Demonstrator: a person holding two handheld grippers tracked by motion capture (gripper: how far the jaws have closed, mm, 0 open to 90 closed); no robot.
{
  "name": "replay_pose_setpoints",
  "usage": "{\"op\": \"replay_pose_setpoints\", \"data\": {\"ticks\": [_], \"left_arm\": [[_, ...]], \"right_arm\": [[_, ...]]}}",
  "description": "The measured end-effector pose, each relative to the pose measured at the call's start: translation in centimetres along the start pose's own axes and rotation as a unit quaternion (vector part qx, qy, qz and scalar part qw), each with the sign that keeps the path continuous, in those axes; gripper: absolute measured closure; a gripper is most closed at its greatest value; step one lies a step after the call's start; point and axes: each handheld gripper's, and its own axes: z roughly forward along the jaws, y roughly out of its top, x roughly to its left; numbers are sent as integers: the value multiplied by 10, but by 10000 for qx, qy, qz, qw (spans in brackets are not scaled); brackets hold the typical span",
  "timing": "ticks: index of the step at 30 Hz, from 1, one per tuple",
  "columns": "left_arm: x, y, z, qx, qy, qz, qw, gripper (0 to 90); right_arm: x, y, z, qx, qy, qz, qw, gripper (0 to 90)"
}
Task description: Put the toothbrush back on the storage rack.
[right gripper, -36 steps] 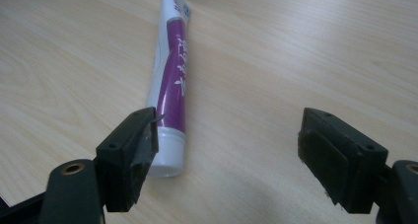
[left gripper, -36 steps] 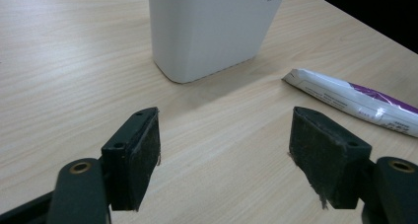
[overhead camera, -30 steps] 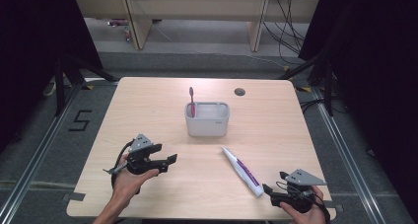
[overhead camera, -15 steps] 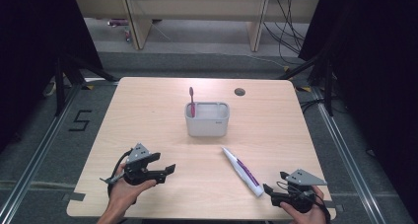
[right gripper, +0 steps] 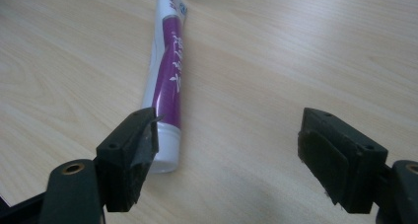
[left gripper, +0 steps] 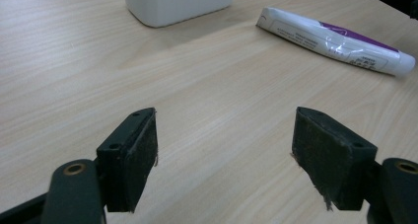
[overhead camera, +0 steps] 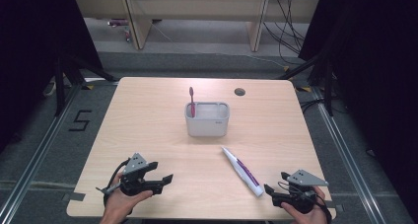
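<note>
Grippers, two, hand-held, both at the near edge of the table point(overhead camera: 148, 115).

Left gripper point(overhead camera: 162, 180): held low over the near left part of the tabletop in the person's left hand point(overhead camera: 118, 204). Jaws stand wide apart, with bare wood between the pads in the left gripper view point(left gripper: 224, 150). Nothing held, nothing touched. It points toward the table's middle and right.

Right gripper point(overhead camera: 270, 191): held at the near right corner. Jaws wide apart in the right gripper view point(right gripper: 229, 155), nothing clamped. It points left, toward the cap end of the tube.

Toothpaste tube point(overhead camera: 241, 171): white with a purple band, lying flat on the wood, slanting from centre toward the near right. Its cap end lies just beside the right gripper's jaw tips; in the right gripper view point(right gripper: 167, 71) the cap sits right behind the left-hand pad, contact not discernible. Well apart from the left gripper, ahead of it and to the right point(left gripper: 335, 41).

Holder point(overhead camera: 207, 119): white, rectangular, at mid-table beyond the tube, apart from both grippers. Toothbrush point(overhead camera: 192, 100), red, stands upright in its left part.
</note>
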Motion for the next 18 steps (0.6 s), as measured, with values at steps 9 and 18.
{"op": "replay_pose_setpoints", "data": {"ticks": [9, 18], "left_arm": [[1, -14, -6, 88, 58, 44, 9999, 236], [1, -30, -12, 315, 89, 240, 9992, 182]], "right_arm": [[1, -1, -2, 4, -32, 86, 10000, 239], [-2, -3, -5, 3, -37, 4, 10000, 239]]}}
